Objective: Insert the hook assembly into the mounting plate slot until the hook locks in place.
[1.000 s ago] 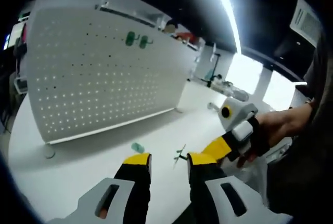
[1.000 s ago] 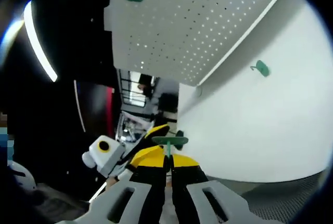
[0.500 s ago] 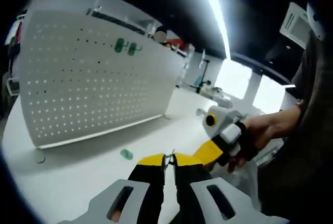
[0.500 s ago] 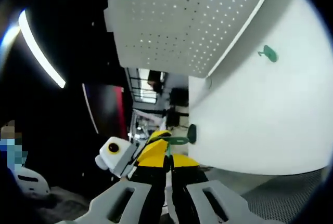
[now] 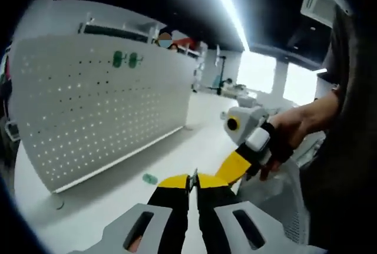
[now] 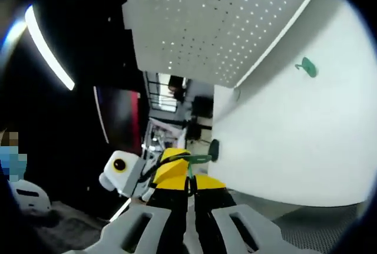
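Hook [image 6: 197, 160], green, sits clamped in the right claw [image 6: 189, 182], its crossbar poking out above the yellow tips, well short of the pegboard [image 6: 235, 18]. In the left gripper view the left claw [image 5: 192, 182] is pinched together on a thin dark stem of the same piece; a second ago its jaws stood apart with that piece between them, so it has closed since. The right claw [image 5: 235, 168] comes in from the right there, held in a gloved hand [image 5: 280, 142], its tip touching the left one.

Both claws now grip one small part between them. Judgement: this looks like a handover or a regrip to set the hook's angle before carrying it to the board; insertion has not begun.

Pegboard [image 5: 100, 106] stands upright on the white table [image 5: 177, 154], two green hooks [image 5: 125, 59] already near its top edge. A loose hook [image 5: 149, 178] lies on the table just ahead of the board's foot; the right gripper view shows it too [image 6: 306, 67].

Next move, likely: one claw lets go, the other takes the hook to a free slot.
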A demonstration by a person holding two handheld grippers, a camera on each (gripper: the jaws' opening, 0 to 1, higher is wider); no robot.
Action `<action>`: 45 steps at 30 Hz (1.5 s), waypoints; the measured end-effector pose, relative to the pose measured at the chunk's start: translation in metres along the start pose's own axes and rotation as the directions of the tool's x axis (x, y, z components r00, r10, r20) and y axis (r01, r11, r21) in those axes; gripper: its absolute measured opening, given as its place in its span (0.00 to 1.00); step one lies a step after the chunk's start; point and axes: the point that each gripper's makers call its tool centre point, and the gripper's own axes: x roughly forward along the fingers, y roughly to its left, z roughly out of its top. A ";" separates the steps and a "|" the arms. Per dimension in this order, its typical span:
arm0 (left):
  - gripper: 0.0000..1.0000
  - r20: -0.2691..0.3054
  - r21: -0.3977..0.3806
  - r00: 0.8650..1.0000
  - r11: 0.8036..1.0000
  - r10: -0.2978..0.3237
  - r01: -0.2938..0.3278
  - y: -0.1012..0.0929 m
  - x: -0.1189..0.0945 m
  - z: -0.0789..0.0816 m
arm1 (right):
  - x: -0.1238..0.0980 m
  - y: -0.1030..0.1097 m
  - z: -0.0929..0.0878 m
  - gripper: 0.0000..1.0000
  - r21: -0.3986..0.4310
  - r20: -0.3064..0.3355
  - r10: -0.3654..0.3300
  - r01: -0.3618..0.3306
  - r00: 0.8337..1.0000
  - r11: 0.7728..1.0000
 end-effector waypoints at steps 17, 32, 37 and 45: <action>0.02 -0.022 -0.048 0.997 0.996 0.076 -0.077 0.017 -0.003 0.003 | -0.004 0.009 0.026 0.00 -0.267 0.044 -0.092 0.100 0.995 0.958; 0.02 -0.076 -0.206 0.983 0.962 0.170 -0.182 0.038 -0.012 -0.006 | -0.015 0.037 0.050 0.05 -0.720 0.108 -0.213 0.224 0.971 0.657; 0.02 -0.111 -0.249 0.980 0.950 0.168 -0.191 0.040 -0.012 -0.008 | -0.013 0.036 0.048 0.07 -0.795 0.113 -0.271 0.251 0.956 0.553; 0.02 -0.134 -0.242 0.973 0.945 0.190 -0.218 0.039 -0.008 -0.009 | 0.003 0.035 0.026 0.14 -0.811 0.087 -0.275 0.229 0.958 0.539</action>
